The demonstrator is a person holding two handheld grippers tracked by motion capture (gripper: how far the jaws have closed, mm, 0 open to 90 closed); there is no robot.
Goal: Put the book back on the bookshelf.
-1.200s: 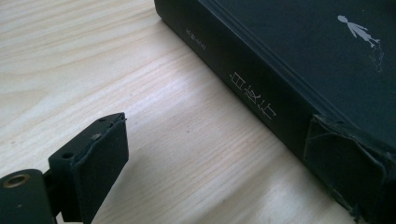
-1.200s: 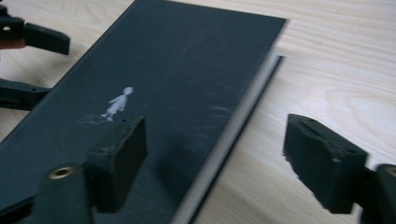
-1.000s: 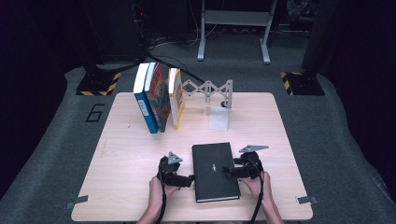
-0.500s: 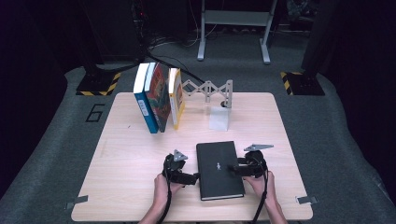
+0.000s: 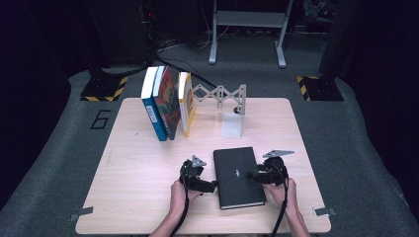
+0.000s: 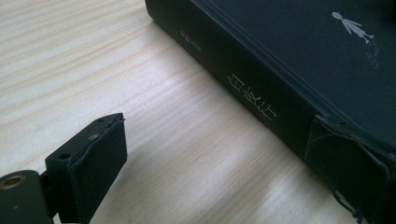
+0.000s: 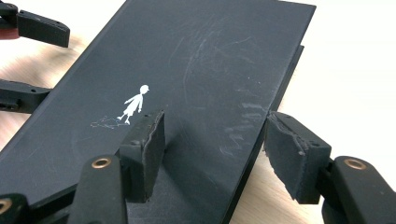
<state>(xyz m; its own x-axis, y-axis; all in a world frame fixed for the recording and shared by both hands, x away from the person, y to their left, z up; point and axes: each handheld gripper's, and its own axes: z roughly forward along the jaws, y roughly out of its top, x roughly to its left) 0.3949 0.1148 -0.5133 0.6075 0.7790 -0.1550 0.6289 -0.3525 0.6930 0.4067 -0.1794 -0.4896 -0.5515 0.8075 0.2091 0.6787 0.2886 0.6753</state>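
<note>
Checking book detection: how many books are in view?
4. Three stand upright at the table's back left: blue book, red book, yellow book. One black book lies flat between the grippers.

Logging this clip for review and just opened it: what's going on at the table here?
A person holds a gripper in each hand at a flat black hardcover book lying on the light wooden table. The left gripper is open at the book's spine side, one pad against the spine. The right gripper is open at the opposite long edge, one jaw over the cover, one beside it. Three upright books lean by a white accordion bookend behind.
</note>
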